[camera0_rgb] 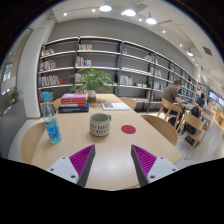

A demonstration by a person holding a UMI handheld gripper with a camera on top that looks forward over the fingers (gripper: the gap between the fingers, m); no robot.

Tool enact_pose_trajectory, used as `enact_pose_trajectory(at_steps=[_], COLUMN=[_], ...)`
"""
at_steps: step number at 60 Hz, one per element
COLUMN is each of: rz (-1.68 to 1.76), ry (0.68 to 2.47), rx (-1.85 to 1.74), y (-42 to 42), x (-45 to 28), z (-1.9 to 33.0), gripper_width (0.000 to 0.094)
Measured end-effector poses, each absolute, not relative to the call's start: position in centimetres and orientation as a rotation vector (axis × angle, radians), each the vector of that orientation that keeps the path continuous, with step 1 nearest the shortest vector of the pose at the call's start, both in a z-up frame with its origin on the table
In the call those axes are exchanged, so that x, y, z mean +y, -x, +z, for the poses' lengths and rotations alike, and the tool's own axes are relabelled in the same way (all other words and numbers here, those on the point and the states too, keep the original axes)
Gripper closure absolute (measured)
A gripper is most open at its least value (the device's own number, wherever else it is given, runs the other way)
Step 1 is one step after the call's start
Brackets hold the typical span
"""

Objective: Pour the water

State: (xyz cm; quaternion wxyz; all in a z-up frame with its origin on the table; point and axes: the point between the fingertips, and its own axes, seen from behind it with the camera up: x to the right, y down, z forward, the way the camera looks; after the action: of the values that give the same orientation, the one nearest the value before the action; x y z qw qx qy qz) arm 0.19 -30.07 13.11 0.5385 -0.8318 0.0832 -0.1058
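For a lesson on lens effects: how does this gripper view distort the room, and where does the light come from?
In the gripper view, wide-angle bending curves the shelves and the table edge; round ceiling lights give even, bright light with a soft sheen on the tabletop; the bottle and cup look sharp, beyond the open jaws of the gripper.

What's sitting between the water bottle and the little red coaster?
The mug stands between the bottle and the coaster on the table, as the gripper view shows.

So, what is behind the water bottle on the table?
Behind the water bottle lies a stack of books, with a potted plant beyond. The bottle covers the stack's near corner.
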Motion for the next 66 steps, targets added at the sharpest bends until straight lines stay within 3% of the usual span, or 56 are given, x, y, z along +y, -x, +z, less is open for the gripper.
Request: enact_pose_trajectory(at_steps=[8,28,53,56,60,66], rz=[-0.204,0.032,0.048,0.055,0.062,0.131], ry=[2.003,1.942,1.892,1.872,1.828,1.790], rx=[0.130,-0.018,-0.142,-0.146,-0.149,-0.170], y=[2.8,17.9,24.8,25.2,25.4,26.2], x=[-29.5,-19.0,-6.7,-5.7,-4.9,-4.8], z=[12.5,10.9,9.4,9.4,9.8,10.0], gripper_width=[0.0214,0.0211,0.0212,0.0251,0.0380,0.0454])
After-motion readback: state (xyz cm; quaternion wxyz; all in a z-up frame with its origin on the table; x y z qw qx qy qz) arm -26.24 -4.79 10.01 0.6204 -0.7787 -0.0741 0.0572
